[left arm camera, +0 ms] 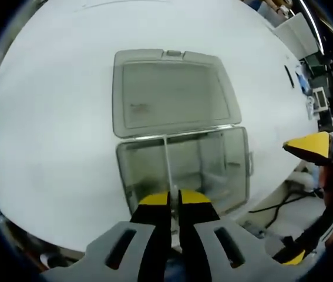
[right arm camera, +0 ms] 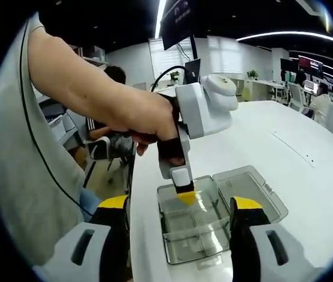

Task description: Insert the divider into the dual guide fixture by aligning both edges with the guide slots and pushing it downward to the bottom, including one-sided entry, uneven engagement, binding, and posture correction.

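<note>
A clear plastic box point(left arm camera: 225, 170) stands on the white table point(left arm camera: 54, 135) with its lid point(left arm camera: 175, 94) folded open behind it. A thin clear divider point(left arm camera: 165, 161) stands upright in the box, running from the far wall toward me. My left gripper point(left arm camera: 174, 198) is shut on the divider's near top edge, yellow tips pinching it. In the right gripper view, the left gripper point(right arm camera: 185, 197), held in a hand point(right arm camera: 145, 120), reaches down into the box point(right arm camera: 207, 235). My right gripper point(right arm camera: 181, 204) hangs open in front of the box, holding nothing; it also appears at the right edge point(left arm camera: 303, 201).
The box sits near the table's edge point(right arm camera: 140, 194). A person's arm and grey sleeve point(right arm camera: 19, 153) fill the left. Black cables point(left arm camera: 278, 202) lie on the floor below the table edge. Office desks, chairs and a monitor point(right arm camera: 178, 20) stand beyond.
</note>
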Demonstrator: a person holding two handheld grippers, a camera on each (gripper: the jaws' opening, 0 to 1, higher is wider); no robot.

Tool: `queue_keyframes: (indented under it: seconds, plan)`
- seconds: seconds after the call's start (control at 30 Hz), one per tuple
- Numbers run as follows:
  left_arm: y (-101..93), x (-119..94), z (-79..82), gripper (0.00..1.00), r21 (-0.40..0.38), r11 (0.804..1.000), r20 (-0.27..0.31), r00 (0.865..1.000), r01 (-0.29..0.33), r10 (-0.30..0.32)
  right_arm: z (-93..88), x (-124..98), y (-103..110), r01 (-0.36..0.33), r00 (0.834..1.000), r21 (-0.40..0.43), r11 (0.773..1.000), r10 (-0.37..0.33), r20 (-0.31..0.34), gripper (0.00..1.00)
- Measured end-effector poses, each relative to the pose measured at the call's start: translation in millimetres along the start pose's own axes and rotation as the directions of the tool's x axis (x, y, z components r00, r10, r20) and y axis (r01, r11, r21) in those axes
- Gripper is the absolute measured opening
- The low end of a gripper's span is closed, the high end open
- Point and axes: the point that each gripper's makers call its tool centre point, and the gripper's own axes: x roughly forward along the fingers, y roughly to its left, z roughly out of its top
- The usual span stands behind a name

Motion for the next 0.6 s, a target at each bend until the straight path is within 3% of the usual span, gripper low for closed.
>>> queue_keyframes:
  seconds: [0.6]
  plan:
    - [-2.0,4.9,1.1,0.0,0.08,0.995,-0.01,0.998,-0.063,0.064,-1.3,0.0,-3.7,-0.004,1.0,0.009,1.0,0.004,0.003,0.66]
